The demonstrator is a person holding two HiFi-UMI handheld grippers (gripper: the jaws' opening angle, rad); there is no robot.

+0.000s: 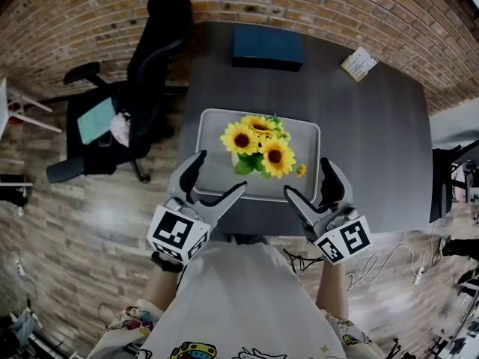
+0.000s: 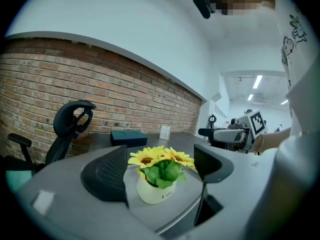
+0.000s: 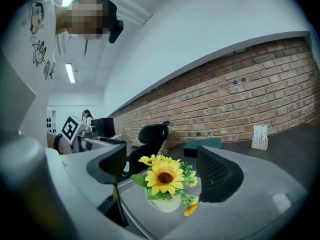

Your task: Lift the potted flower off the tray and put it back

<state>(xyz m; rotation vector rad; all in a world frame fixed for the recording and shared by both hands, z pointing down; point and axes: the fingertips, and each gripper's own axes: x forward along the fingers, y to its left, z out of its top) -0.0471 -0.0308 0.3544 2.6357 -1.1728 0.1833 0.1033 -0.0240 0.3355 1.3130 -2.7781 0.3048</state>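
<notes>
Potted flower (image 1: pixel 260 149) stands upright on tray (image 1: pixel 217 126), centre of table (image 1: pixel 374 140). Left gripper (image 1: pixel 221 172) is at the tray's near-left edge and right gripper (image 1: pixel 307 176) at its near-right. Both are released, jaws wide, clear of the pot.

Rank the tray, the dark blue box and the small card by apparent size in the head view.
Largest to smallest: tray, dark blue box, card. Box and card lie farther from the camera, so true sizes may differ.
</notes>
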